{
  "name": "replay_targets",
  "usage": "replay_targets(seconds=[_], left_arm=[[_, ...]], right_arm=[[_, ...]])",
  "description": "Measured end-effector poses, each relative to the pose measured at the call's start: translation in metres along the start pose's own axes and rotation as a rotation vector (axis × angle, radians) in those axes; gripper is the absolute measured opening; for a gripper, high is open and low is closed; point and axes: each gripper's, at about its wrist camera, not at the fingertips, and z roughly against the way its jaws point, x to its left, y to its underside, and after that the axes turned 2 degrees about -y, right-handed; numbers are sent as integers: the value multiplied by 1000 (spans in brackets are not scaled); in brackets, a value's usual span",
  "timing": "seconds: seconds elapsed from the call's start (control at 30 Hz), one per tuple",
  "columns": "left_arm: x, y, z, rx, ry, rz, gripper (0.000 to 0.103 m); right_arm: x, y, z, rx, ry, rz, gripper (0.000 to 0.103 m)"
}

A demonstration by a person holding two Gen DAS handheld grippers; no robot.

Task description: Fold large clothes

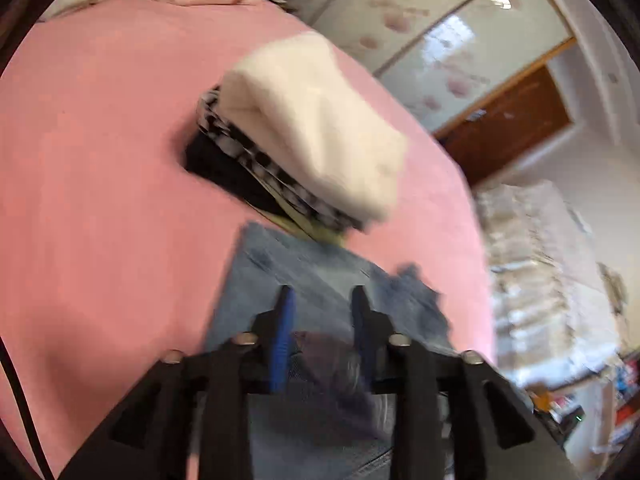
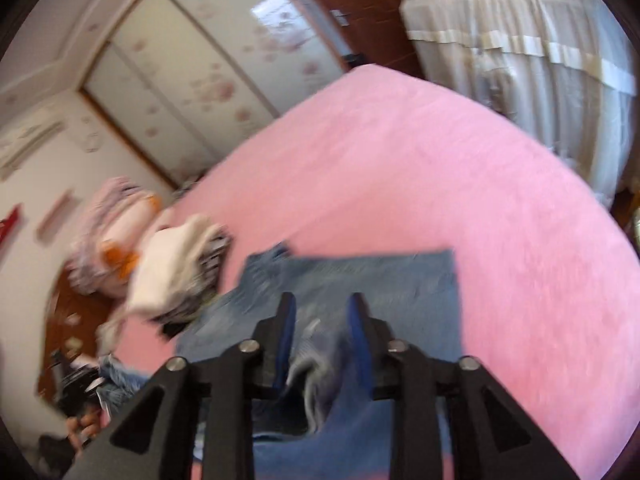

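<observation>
Denim, a faded blue pair of jeans (image 1: pixel 304 276), lies folded on the pink bedsheet (image 1: pixel 100 184) beside the stacked clothes (image 1: pixel 304 132), both grippers (image 1: pixel 322 300) (image 2: pixel 320 308) part-spread over bunched cloth, grip unclear; next probably 1 more fold.

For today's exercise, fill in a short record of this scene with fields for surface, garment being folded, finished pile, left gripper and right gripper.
surface: pink bed cover
garment being folded: blue denim garment, lying on the cover
finished pile: folded stack, cream piece on top, checked and dark layers beneath
left gripper: over the denim, fabric bunched between its fingers; grip unclear
right gripper: over the denim, fabric bunched between its fingers; grip unclear
</observation>
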Motion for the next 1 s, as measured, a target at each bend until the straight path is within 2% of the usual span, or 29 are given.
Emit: replay_targets(seconds=[0.03,0.1,0.17,0.23,0.5,0.67,0.73,0.83,1.0], left_arm=[[3,-8,-14,6,-34,6,46],[11,-13,-35,32,-79,1,47],[13,-12,-59,71,-137,-52,47],[15,-6,-76,106,-164,-112,47],[15,28,-123,264,-132,-311,47],[5,44,-134,294,-132,-438,48],[0,48,-137,303,-122,-480,48],[-8,55,-143,314,-142,-554,53],[-19,67,-152,305,-211,-664,52]], right_arm=[[-6,-6,-14,15,18,-23,48],[-19,-8,-36,46,28,-67,57],[-29,-4,-58,94,45,-67,57],[-35,3,-76,150,54,-38,57],[-55,43,-123,318,122,94,57],[-48,54,-127,331,106,202,64],[-44,57,-129,335,103,237,71],[-35,63,-138,351,141,322,77],[-22,75,-146,322,218,436,73]])
